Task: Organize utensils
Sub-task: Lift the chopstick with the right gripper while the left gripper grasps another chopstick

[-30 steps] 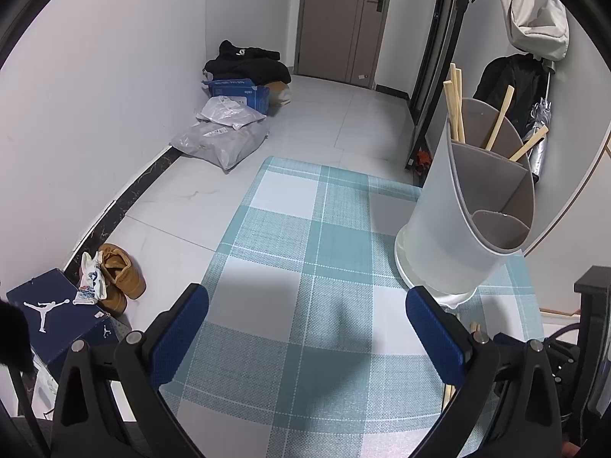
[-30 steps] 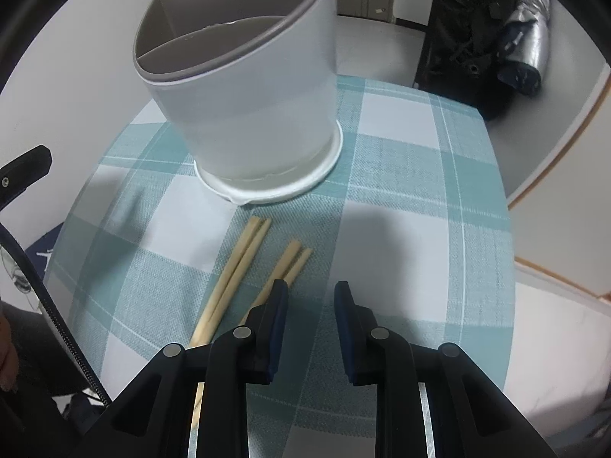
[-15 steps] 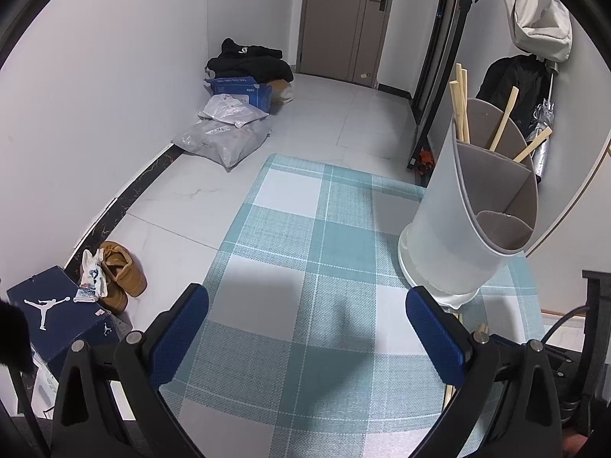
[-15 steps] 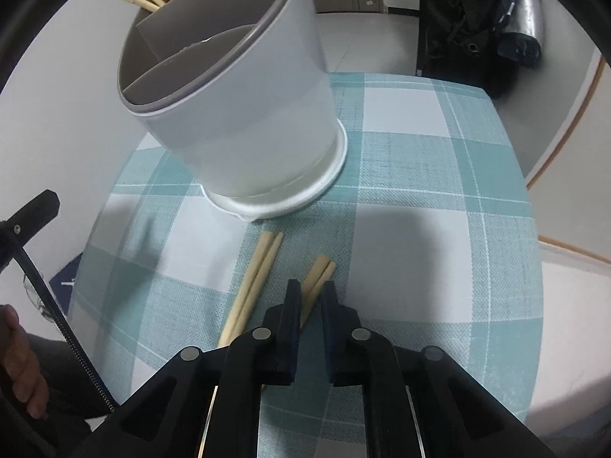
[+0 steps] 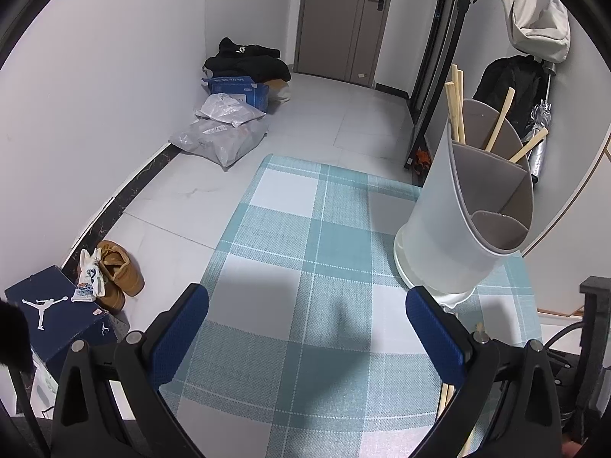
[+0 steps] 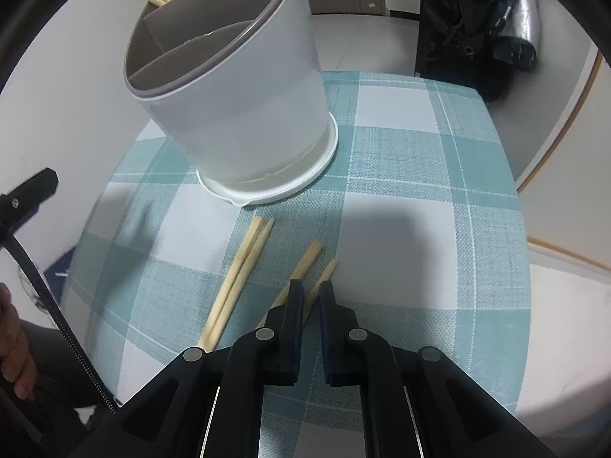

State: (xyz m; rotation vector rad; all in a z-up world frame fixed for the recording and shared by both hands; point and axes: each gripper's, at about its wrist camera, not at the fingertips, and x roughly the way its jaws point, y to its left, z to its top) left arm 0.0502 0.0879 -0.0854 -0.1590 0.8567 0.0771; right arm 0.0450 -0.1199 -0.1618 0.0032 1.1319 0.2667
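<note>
- At the near edge of the checked worktop [image 6: 439,198], the right tongs [image 6: 311,292] are pinched on one chopstick [image 6: 326,273], with a second chopstick [image 6: 307,257] lying loose just to its left.
- Left of these, a pair of chopsticks [image 6: 238,278] rests flat on the cloth.
- Beyond them stands the white utensil holder [image 6: 244,107], sticks upright in its far compartment.
- The left tongs [image 5: 305,328] hover spread wide, holding nothing.
</note>
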